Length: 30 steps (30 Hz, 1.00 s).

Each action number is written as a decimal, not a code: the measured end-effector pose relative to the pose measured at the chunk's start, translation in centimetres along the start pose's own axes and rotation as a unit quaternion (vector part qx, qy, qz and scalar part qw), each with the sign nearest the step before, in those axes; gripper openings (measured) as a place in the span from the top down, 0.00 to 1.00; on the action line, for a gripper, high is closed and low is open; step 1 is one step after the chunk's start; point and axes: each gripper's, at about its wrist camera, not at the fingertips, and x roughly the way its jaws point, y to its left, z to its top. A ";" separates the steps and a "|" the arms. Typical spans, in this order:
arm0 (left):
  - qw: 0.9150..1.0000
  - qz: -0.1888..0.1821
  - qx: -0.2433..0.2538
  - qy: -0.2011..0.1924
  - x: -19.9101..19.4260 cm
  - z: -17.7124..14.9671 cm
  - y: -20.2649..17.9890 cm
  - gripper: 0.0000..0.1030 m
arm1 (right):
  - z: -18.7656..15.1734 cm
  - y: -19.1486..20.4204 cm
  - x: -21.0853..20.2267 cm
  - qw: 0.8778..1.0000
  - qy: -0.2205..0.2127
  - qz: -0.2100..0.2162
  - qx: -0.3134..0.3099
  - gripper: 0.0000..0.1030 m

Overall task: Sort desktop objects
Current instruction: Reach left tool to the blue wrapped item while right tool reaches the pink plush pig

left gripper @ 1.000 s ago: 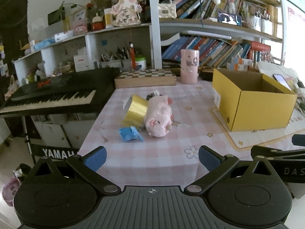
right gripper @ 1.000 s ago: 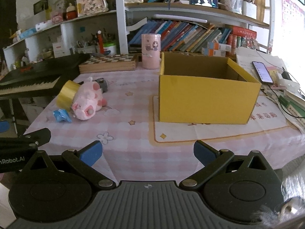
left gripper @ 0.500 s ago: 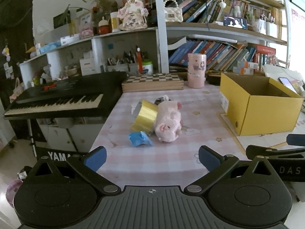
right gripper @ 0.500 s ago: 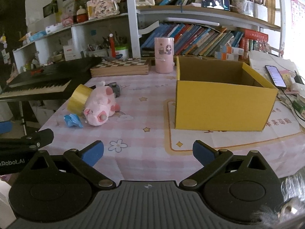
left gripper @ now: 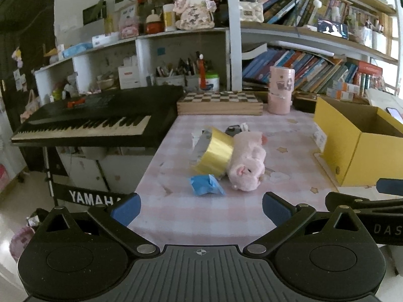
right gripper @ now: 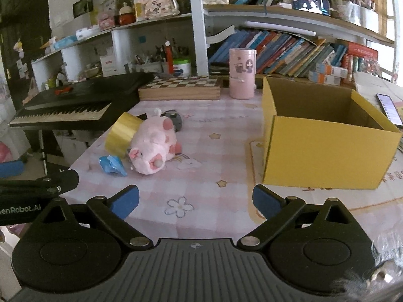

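Left gripper (left gripper: 200, 206) and right gripper (right gripper: 195, 198) are held spread, nothing between the fingers; right jaws have just been narrowing slightly. Pink plush pig (left gripper: 248, 167) is seen ahead of the left gripper, yellow box (right gripper: 325, 148) ahead-right of the right gripper.

A cluttered study corner with shelves, a keyboard and a covered table

A white shelving unit (left gripper: 230, 35) stood against the back wall, its right bays packed with leaning books (right gripper: 284, 50) and its left bays holding boxes, pen pots and ornaments. A black electronic keyboard (left gripper: 100, 118) sat on a stand to the left of the table, above a pale floor (left gripper: 30, 191). The table wore a pink checked cloth (right gripper: 216, 151) printed with stars and flowers. A wooden chessboard box (right gripper: 180, 88) and a pink cylindrical container (right gripper: 242, 73) stood at its far edge. Bright daylight came from the right side.
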 end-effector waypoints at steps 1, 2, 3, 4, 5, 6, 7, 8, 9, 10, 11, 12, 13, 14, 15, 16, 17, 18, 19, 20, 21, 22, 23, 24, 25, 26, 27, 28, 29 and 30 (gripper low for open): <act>1.000 0.001 -0.001 0.001 0.3 0.1 0.2 0.00 | 0.2 0.1 0.3 1.000 0.001 0.001 0.000 0.05; 1.000 0.003 -0.003 0.003 0.6 0.2 0.3 0.00 | 0.4 0.2 0.7 1.000 0.002 0.003 -0.001 0.05; 1.000 0.005 -0.005 0.005 0.9 0.3 0.6 0.00 | 0.5 0.2 1.1 1.000 0.003 0.004 -0.002 0.05; 1.000 0.006 -0.009 0.007 1.3 0.4 0.8 0.00 | 0.7 0.4 1.5 1.000 0.005 0.006 -0.003 0.05; 1.000 0.008 -0.012 0.012 1.7 0.4 1.0 0.00 | 0.8 0.5 1.9 1.000 0.008 0.008 -0.005 0.05; 1.000 0.009 -0.015 0.016 2.1 0.6 1.2 0.00 | 1.0 0.6 2.3 1.000 0.010 0.010 -0.006 0.05; 1.000 0.010 -0.018 0.021 2.5 0.6 1.4 0.00 | 1.2 0.7 2.8 1.000 0.012 0.012 -0.006 0.05; 0.999 0.010 -0.021 0.025 2.9 0.7 1.6 0.00 | 1.4 0.7 3.2 1.000 0.012 0.014 -0.005 0.05; 0.999 0.009 -0.024 0.028 3.4 0.8 1.8 0.01 | 1.7 0.7 3.7 1.000 0.013 0.015 -0.003 0.05; 0.999 0.007 -0.027 0.032 3.8 0.8 1.9 0.01 | 1.9 0.8 4.1 1.000 0.014 0.016 -0.001 0.05; 0.999 0.005 -0.028 0.035 4.1 0.9 2.0 0.01 | 2.2 0.8 4.6 1.000 0.015 0.018 0.002 0.05; 0.999 0.004 -0.028 0.038 4.5 1.0 2.1 0.01 | 2.5 0.8 5.0 1.000 0.015 0.020 0.006 0.05; 0.999 0.003 -0.028 0.040 4.9 1.0 2.1 0.01 | 2.8 0.8 5.4 1.000 0.016 0.023 0.010 0.05; 0.999 0.003 -0.027 0.042 5.2 1.1 2.1 0.02 | 3.1 0.9 5.9 0.999 0.017 0.024 0.012 0.05; 0.999 0.005 -0.026 0.045 5.6 1.2 2.1 0.02 | 3.3 0.9 6.3 0.999 0.018 0.026 0.013 0.05; 0.999 0.004 -0.025 0.047 6.0 1.3 2.1 0.02 | 3.6 0.9 6.7 0.999 0.020 0.027 0.015 0.05; 0.998 0.002 -0.023 0.051 6.4 1.4 2.1 0.02 | 3.8 0.8 7.2 0.999 0.022 0.030 0.018 0.05; 0.998 0.001 -0.021 0.054 6.7 1.5 2.1 0.02 | 4.0 0.8 7.7 0.999 0.025 0.033 0.021 0.05; 0.998 -0.001 -0.019 0.055 7.1 1.6 2.1 0.02 | 4.2 0.8 8.1 0.999 0.027 0.035 0.024 0.05; 0.998 -0.003 -0.017 0.057 7.4 1.7 2.0 0.02 | 4.5 0.8 8.6 0.998 0.030 0.039 0.026 0.05; 0.998 -0.004 -0.014 0.058 7.8 1.7 2.0 0.02 | 4.7 0.8 9.0 0.998 0.033 0.041 0.028 0.05; 0.998 -0.004 -0.012 0.058 8.2 1.8 1.8 0.02 | 4.9 0.7 9.5 0.998 0.035 0.044 0.030 0.05; 0.998 -0.003 -0.008 0.060 8.6 1.8 1.7 0.03 | 5.0 0.7 9.9 0.998 0.038 0.047 0.031 0.06; 0.998 -0.004 -0.004 0.063 9.0 1.9 1.6 0.05 | 5.2 0.7 10.4 0.997 0.041 0.049 0.033 0.06; 0.998 -0.007 -0.001 0.067 9.4 1.9 1.5 0.09 | 5.4 0.6 10.8 0.997 0.044 0.051 0.034 0.07; 0.997 -0.010 0.002 0.073 9.9 2.0 1.4 0.12 | 5.5 0.6 11.1 0.997 0.046 0.052 0.035 0.07; 0.997 -0.011 0.002 0.078 10.4 2.0 1.4 0.15 | 5.7 0.6 11.4 0.997 0.048 0.054 0.036 0.07; 0.996 -0.013 0.000 0.086 10.9 2.1 1.4 0.20 | 5.8 0.7 11.7 0.997 0.050 0.055 0.037 0.07; 0.996 -0.016 -0.005 0.093 11.4 2.1 1.4 0.23 | 6.0 0.6 12.0 0.996 0.052 0.057 0.038 0.07; 0.995 -0.020 -0.009 0.097 11.8 2.1 1.5 0.25 | 6.1 0.6 12.3 0.996 0.054 0.059 0.038 0.07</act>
